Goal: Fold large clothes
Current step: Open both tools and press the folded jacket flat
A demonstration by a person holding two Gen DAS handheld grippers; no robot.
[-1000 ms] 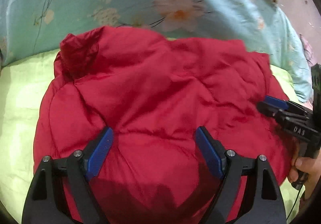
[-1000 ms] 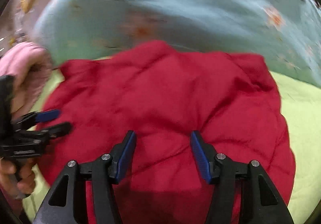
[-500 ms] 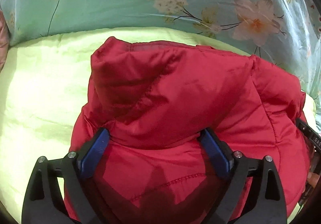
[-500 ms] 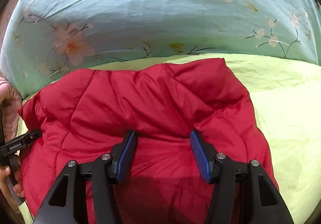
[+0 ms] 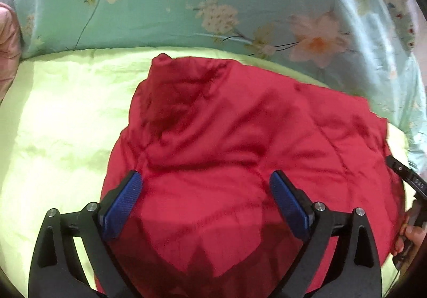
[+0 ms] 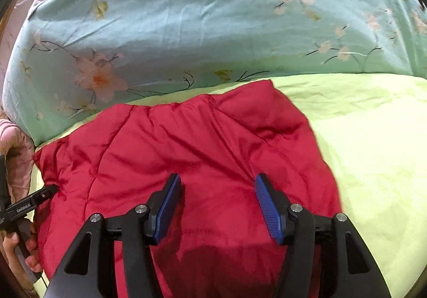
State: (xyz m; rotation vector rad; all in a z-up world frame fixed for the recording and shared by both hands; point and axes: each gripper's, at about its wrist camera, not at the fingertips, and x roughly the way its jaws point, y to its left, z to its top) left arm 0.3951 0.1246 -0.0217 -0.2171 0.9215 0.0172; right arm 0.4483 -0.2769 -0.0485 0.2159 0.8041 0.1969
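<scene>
A red quilted puffer jacket point(image 5: 240, 137) lies folded in a bulky bundle on a light green sheet point(image 5: 58, 124). It also shows in the right wrist view point(image 6: 186, 153). My left gripper point(image 5: 204, 188) is open, its blue pads spread over the jacket's near part, holding nothing. My right gripper point(image 6: 217, 191) is open above the jacket's near edge, empty. The tip of the right gripper shows at the jacket's right edge in the left wrist view point(image 5: 400, 172). The tip of the left gripper shows at the jacket's left edge in the right wrist view point(image 6: 40, 196).
A teal floral quilt point(image 5: 213, 4) is heaped along the far side of the bed, also in the right wrist view point(image 6: 200, 25). Green sheet point(image 6: 373, 137) spreads to the jacket's sides. A pink sleeve point(image 6: 13, 153) shows at the left edge.
Both views have shifted while the grippers hover over the jacket; both stay open. The jacket bundle lies in much the same folded shape as half a second ago.
</scene>
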